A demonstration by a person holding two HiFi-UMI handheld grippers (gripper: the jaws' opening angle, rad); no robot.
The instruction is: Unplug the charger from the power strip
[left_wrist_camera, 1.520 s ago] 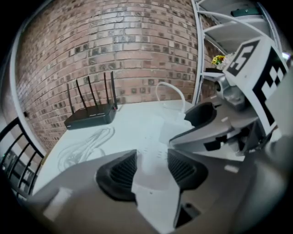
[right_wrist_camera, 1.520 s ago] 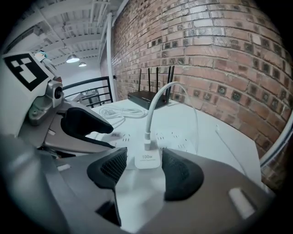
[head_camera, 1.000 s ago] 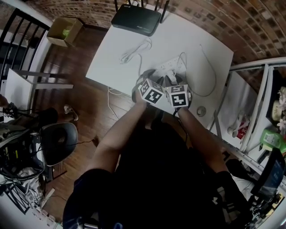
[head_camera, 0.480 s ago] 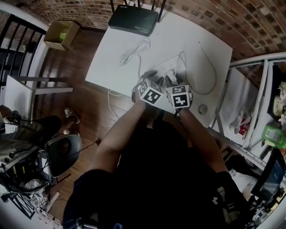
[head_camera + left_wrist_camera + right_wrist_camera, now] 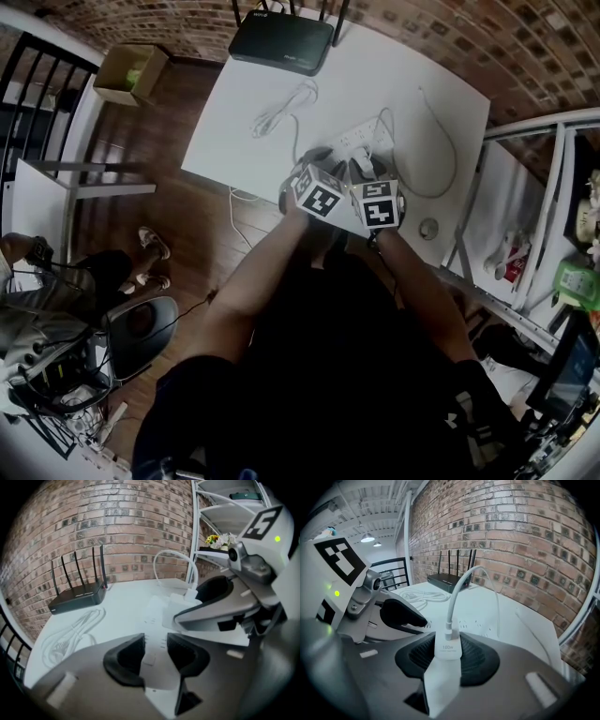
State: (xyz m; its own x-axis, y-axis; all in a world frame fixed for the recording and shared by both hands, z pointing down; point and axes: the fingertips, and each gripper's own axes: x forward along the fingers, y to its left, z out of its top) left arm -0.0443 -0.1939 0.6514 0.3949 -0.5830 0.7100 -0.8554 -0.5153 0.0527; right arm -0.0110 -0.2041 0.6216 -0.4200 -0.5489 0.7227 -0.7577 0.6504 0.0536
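- White table (image 5: 234, 131) against a brick wall (image 5: 525, 536), a black router (image 5: 281, 42) at its far edge and a loose coil of white cable (image 5: 281, 108) nearby: here a person works two hand-held grippers side by side over a power strip (image 5: 157, 611).
- Left gripper (image 5: 155, 641) has just been closing its jaws. The strip's near end lies between them, and the dark pads appear to bear on both its sides.
- Right gripper (image 5: 448, 641) is clamped on the white charger (image 5: 448, 651), a pad on each flank, and the charger lead (image 5: 457, 592) arches away from its top.
- Charger sits on the strip, just beside the left gripper, and seemingly has not yet been pulled free.
- Step in hand: both grips look set, with the pull to come. The next move likely calls for drawing the charger straight off the strip's face while the left gripper braces the strip. A slanted pull could drag the strip along or bind the prongs.
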